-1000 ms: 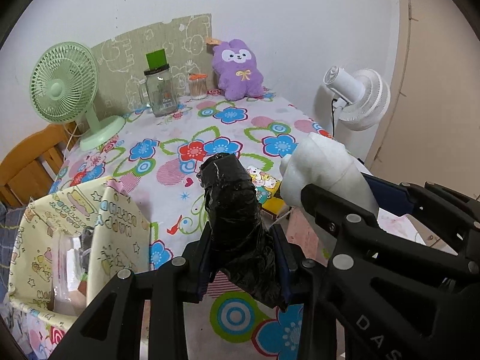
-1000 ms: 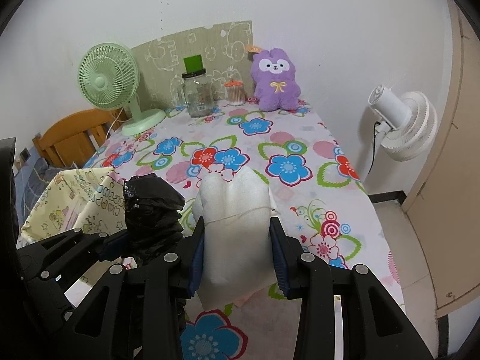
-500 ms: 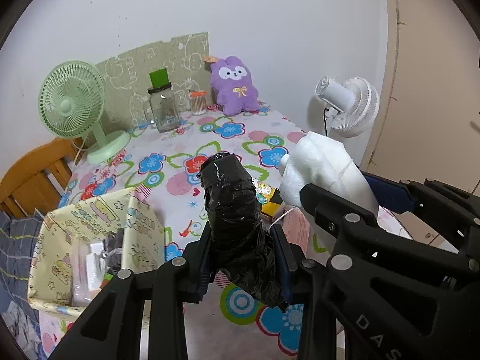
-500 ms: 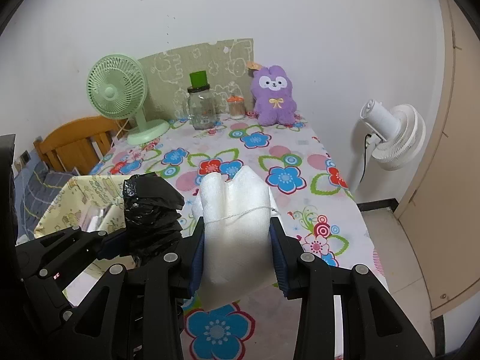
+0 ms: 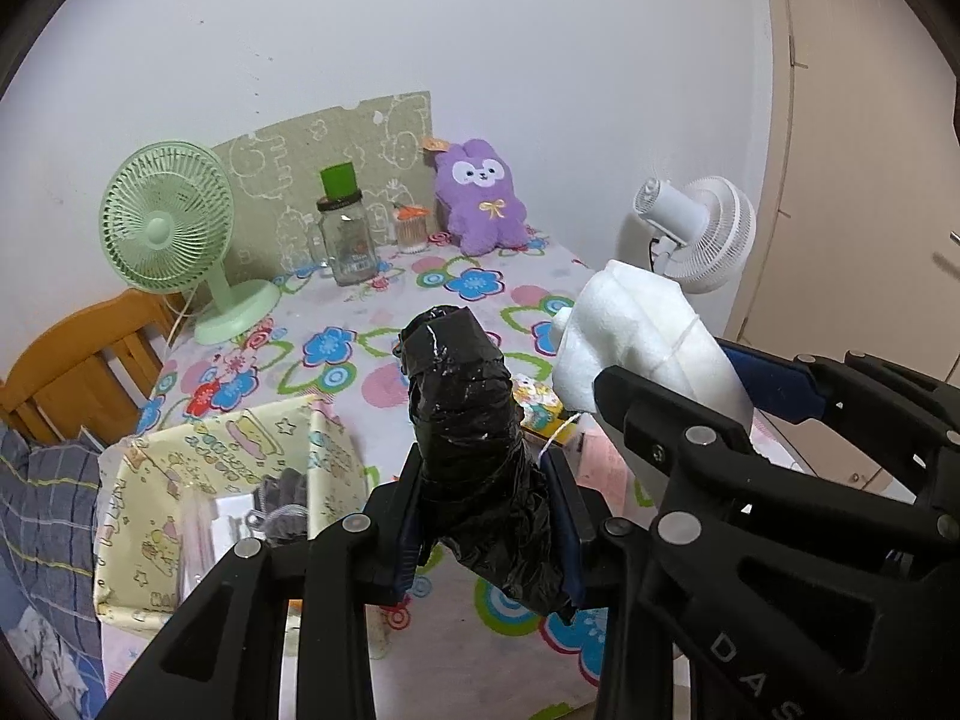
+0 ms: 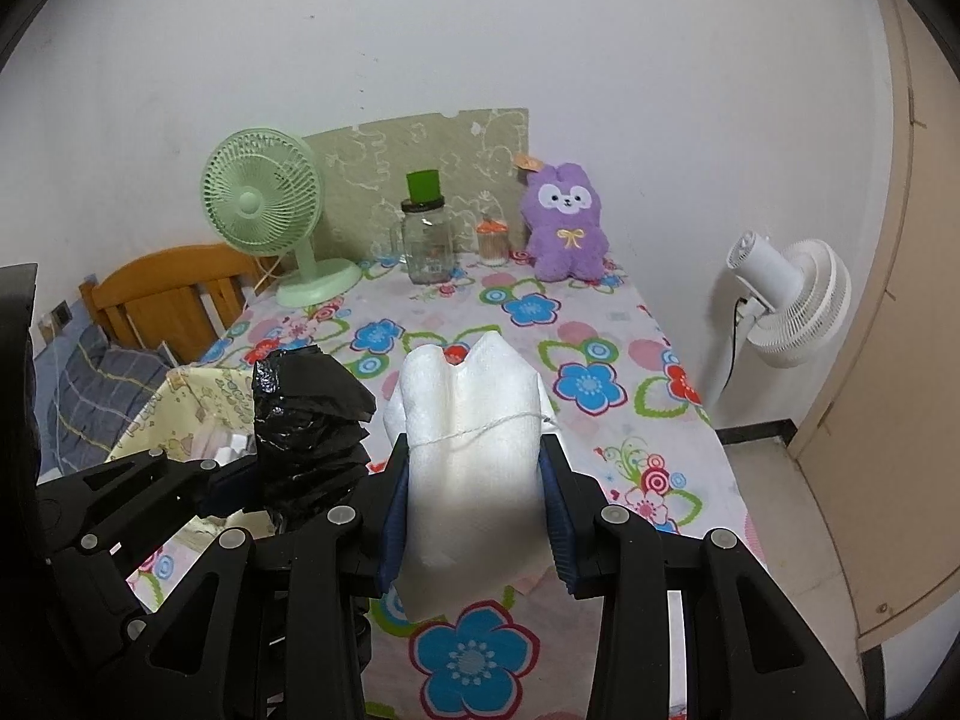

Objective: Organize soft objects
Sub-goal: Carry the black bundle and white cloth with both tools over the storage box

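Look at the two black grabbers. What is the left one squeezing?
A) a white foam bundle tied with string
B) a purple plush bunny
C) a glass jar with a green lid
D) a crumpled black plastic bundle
D: the left gripper has its blue pads pressed on the crumpled black plastic bundle, while the right gripper clamps the white foam bundle.

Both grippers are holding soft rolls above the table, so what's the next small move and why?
Probably swing the left gripper, shut on the black plastic roll, left over the open yellow fabric bin and lower it in; the bin sits just beside it and already holds items.
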Demonstrator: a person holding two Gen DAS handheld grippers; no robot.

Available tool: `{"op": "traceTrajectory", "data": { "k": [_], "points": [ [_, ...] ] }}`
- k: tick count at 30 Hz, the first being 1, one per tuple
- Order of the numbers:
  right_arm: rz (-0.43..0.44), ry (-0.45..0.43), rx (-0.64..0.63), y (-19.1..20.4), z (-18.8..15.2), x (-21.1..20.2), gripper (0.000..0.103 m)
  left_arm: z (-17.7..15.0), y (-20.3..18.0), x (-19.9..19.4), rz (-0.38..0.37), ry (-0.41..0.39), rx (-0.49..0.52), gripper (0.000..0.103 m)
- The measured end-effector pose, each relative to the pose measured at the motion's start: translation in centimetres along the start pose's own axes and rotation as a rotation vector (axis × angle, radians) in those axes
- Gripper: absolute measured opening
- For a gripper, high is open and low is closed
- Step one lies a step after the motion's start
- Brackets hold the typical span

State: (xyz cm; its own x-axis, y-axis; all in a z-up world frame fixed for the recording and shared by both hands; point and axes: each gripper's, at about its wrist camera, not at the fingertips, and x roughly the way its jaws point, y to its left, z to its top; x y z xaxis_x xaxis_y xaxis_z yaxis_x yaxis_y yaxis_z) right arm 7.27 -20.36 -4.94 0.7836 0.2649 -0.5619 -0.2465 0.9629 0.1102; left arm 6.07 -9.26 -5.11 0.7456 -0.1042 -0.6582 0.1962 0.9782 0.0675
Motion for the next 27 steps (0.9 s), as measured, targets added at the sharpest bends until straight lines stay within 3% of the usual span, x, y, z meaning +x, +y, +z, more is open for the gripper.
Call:
{"op": "traceTrajectory", "data": {
  "k": [27],
  "points": [
    [0.085,0.017,-0.104,7.5,3.0,2.6,0.043,0.2,7.4,-0.7,0.091,-0.015,-0.059,0.037]
  ]
}}
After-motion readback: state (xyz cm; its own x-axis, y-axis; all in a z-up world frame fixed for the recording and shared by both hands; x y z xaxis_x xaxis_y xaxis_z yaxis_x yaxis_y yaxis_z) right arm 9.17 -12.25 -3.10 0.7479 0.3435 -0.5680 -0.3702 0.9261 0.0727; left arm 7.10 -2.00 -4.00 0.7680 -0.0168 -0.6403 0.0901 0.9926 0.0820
